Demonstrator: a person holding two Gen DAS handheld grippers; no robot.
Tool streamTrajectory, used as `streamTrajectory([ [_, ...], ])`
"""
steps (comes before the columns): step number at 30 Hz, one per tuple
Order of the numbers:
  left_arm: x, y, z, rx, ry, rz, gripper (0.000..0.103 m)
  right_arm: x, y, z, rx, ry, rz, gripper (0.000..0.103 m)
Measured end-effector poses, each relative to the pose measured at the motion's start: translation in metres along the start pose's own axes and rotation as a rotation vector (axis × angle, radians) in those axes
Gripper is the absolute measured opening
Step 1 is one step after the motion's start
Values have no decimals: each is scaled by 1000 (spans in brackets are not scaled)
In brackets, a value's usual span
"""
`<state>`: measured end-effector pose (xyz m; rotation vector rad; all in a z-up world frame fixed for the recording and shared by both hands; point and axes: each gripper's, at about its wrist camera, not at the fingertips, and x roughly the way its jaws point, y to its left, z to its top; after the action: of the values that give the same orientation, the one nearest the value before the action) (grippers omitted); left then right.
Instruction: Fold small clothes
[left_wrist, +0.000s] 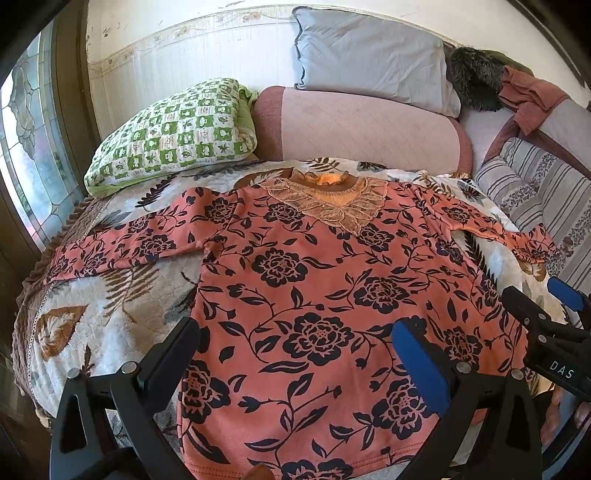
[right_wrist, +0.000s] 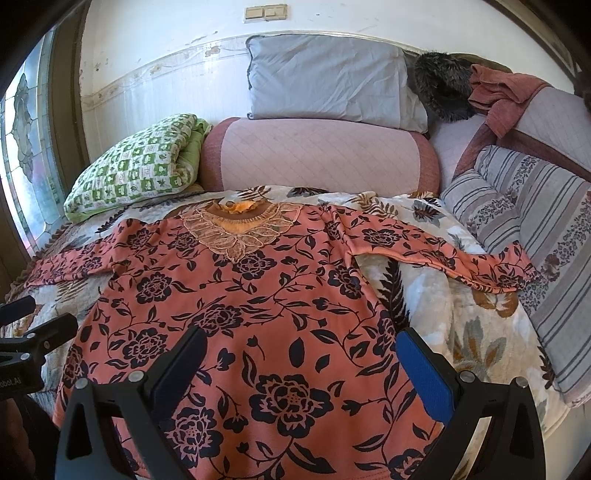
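Observation:
A salmon-orange long-sleeved top with black flower print (left_wrist: 325, 280) lies flat and face up on the bed, collar at the far side, both sleeves spread out sideways. It also shows in the right wrist view (right_wrist: 236, 302). My left gripper (left_wrist: 295, 332) is open and empty, above the hem's left half. My right gripper (right_wrist: 301, 343) is open and empty, above the hem's right half. The right gripper also shows at the right edge of the left wrist view (left_wrist: 532, 299).
The top lies on a white leaf-print blanket (left_wrist: 92, 306). Behind it are a green checked pillow (left_wrist: 177, 133), a pink bolster (left_wrist: 362, 129), a grey pillow (left_wrist: 373, 55) and a striped cushion (right_wrist: 524, 214). A stained-glass window (left_wrist: 26, 147) is at the left.

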<state>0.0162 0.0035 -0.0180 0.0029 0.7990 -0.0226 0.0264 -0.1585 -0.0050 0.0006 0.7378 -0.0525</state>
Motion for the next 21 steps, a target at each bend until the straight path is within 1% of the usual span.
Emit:
streamTrajectory([
  [18, 2, 0, 2, -2, 3, -1, 103, 3, -3, 0, 4, 0, 1, 103],
  [19, 4, 2, 1, -4, 6, -1, 103, 4, -5, 0, 8, 1, 5, 103],
  [21, 12, 8, -3, -22, 39, -19, 103, 8, -14, 1, 37, 17, 37, 103],
])
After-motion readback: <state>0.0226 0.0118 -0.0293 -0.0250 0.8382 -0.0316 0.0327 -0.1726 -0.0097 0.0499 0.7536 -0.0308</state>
